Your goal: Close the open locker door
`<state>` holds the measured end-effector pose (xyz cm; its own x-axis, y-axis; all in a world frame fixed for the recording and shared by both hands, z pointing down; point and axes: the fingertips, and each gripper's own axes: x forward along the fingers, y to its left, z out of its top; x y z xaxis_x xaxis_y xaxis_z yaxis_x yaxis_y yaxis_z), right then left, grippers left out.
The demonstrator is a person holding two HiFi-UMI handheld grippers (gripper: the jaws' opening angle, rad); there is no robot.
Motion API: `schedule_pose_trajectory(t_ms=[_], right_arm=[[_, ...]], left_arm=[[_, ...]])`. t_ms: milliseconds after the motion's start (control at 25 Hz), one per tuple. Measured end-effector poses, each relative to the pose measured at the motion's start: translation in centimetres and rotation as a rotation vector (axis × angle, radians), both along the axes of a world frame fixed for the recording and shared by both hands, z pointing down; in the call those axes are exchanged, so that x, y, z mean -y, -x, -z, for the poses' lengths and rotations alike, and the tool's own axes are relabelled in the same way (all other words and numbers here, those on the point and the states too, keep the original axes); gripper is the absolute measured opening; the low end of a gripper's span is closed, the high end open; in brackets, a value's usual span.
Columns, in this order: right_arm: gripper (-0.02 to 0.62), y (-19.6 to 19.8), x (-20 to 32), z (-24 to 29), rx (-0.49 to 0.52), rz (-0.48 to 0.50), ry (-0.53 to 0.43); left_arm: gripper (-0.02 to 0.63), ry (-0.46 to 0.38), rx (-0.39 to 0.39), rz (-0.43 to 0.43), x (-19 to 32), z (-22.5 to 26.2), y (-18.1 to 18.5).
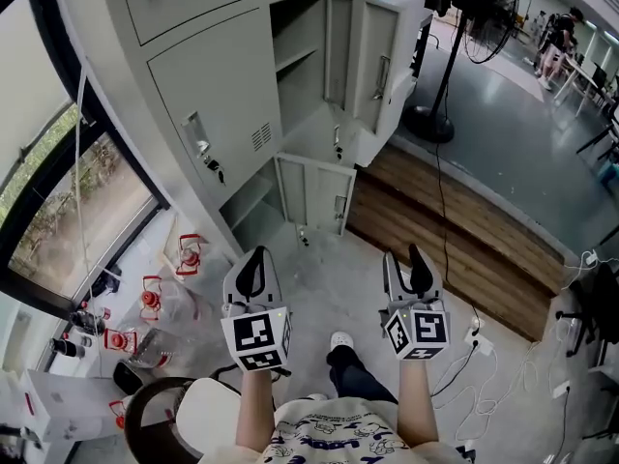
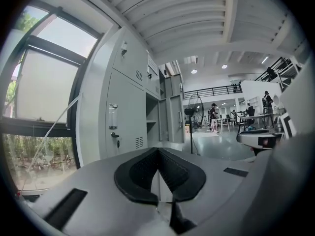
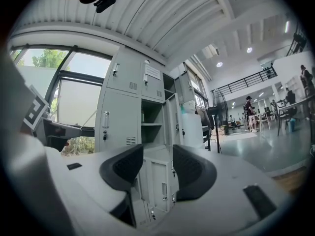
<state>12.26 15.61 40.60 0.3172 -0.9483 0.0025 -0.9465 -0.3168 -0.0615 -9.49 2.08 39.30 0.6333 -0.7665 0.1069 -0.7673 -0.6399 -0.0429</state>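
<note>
A bank of grey lockers [image 1: 218,95] stands ahead. An upper door [image 1: 382,66] hangs open to the right, showing a shelf inside. Below it a smaller lower door [image 1: 311,193] also stands open near the floor. My left gripper [image 1: 253,271] is held low, well short of the lockers, its black pads together on nothing. My right gripper [image 1: 406,269] is level with it, jaws apart and empty. In the right gripper view the lower open door [image 3: 158,181] shows between the pads of the right gripper [image 3: 158,163]. The left gripper [image 2: 158,156] faces the closed locker fronts [image 2: 123,122].
A tall fan on a stand [image 1: 428,124] is right of the lockers. A wooden step [image 1: 455,230] runs along the floor on the right, with cables [image 1: 464,356] beside it. Red-capped items [image 1: 150,303] lie by the window at left. People stand far off [image 1: 556,32].
</note>
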Motion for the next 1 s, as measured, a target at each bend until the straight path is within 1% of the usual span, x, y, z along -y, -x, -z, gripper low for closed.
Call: schedule_pose_trajectory(t_ms=[320,520,760,1000], right_arm=[[0.190,-7.2,6.8,0.6,0.015,0.051,0.001],[0.190,-10.8,10.7,0.2,0.017,0.110,0.010],[0.190,-13.7,14.2,-0.6,0.034,0.153,0.022],[0.190,-15.0,16.5,-1.9,0.053,0.190,0.047]], left_arm=[[0.003,0.004,0.007,0.051,5.5,0.8,-6.3],[0.003,0.009,0.012,0.090,8.4,0.7,-10.0],[0.003,0.018,0.024,0.111,10.9,0.3,-13.2],[0.003,0.035,0.045,0.127,12.6,-0.5,-14.6]])
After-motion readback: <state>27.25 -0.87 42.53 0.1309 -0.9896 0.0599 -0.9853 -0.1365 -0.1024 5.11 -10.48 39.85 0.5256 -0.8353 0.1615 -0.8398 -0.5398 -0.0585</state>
